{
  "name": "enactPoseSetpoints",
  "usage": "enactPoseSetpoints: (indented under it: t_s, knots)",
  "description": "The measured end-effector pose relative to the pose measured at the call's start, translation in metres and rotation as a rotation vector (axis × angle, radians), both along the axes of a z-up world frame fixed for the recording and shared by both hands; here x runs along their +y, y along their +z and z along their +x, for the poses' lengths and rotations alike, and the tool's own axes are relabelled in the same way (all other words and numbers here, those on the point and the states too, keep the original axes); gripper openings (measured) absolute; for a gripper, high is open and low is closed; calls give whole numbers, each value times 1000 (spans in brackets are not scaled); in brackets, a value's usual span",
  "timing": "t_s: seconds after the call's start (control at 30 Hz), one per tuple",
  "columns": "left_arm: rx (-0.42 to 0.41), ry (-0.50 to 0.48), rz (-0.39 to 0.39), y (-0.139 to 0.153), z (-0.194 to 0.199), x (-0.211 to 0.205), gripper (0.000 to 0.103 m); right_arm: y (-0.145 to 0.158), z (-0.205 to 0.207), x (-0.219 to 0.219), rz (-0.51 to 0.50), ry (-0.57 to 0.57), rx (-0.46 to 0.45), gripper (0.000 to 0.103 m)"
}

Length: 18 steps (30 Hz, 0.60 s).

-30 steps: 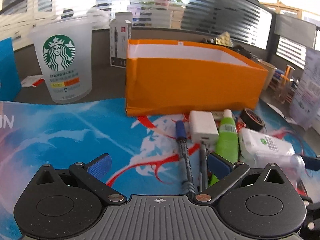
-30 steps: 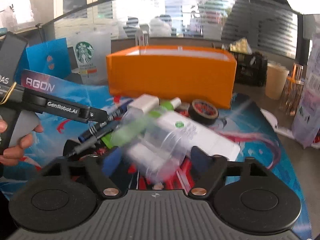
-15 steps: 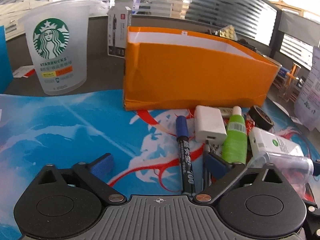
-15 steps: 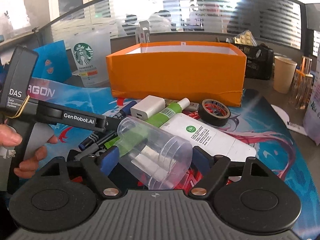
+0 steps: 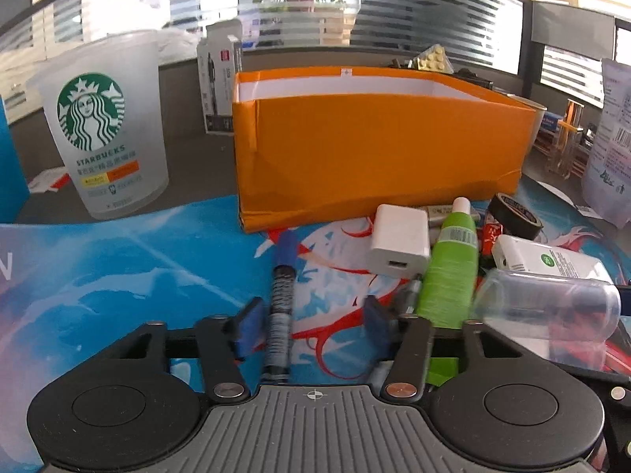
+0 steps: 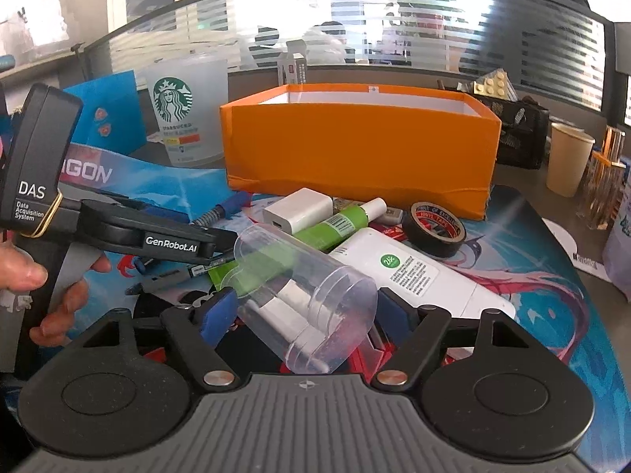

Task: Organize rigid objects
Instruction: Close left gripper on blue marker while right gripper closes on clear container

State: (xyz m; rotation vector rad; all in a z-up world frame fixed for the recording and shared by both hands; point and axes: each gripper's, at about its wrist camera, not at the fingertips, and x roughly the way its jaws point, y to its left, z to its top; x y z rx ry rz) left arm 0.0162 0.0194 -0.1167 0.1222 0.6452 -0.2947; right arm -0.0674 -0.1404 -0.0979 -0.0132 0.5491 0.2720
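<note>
Marker [image 5: 282,295] lies lengthwise between left claw [image 5: 311,317] fingers, cap toward box [image 5: 378,149].

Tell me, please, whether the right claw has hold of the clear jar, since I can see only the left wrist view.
Observer: Yes. In the right wrist view the right claw is closed on the clear jar, which lies sideways between its blue pads.
Operator: Thank you. Is anything standing beyond the right end of the orange box?
Observer: A paper cup stands upright on the table there, just right of a black mesh holder.
</note>
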Motion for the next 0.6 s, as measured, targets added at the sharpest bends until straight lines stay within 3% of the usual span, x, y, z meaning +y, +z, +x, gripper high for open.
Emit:
enactPoseSetpoints:
  t_s: [0.1,0.17,0.5,0.6]
  knots:
    - [-25,-10,24,-1,-5,-7,30,0,0,4,-30,22,-15,64]
    - [-12,-33,26,1,-6,-9,13,0,2,5,-38,34,-12,65]
    - [17,-51,-4,2,-1,-2,11,-5,13,12,-106,171,-48,68]
    - [21,-43,-7,1,1,0,11,-5,18,12,-71,162,-25,65]
